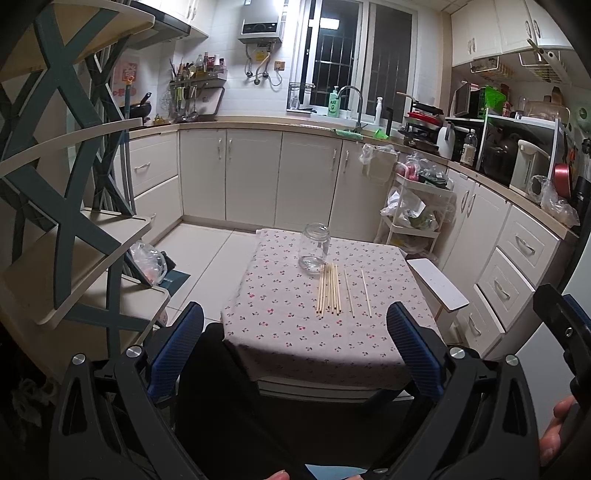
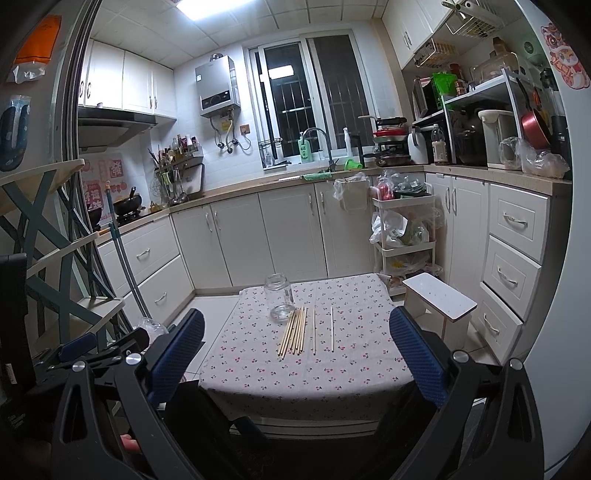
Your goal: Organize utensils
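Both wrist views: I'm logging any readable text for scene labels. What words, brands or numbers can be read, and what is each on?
"AXE": green soap bottle on the windowsill by the tap.
Red and pink wall posters above the stove: large characters, too blurred to read.
Water heater: panel markings too small to read.
Cartoon sticker on the white appliance at right: no legible text.

A white stool (image 2: pixel 439 301) is standing just beside the cloth-covered table (image 2: pixel 306 376); a white trolley (image 2: pixel 402 236) is sitting against the cabinets (image 2: pixel 291 229).
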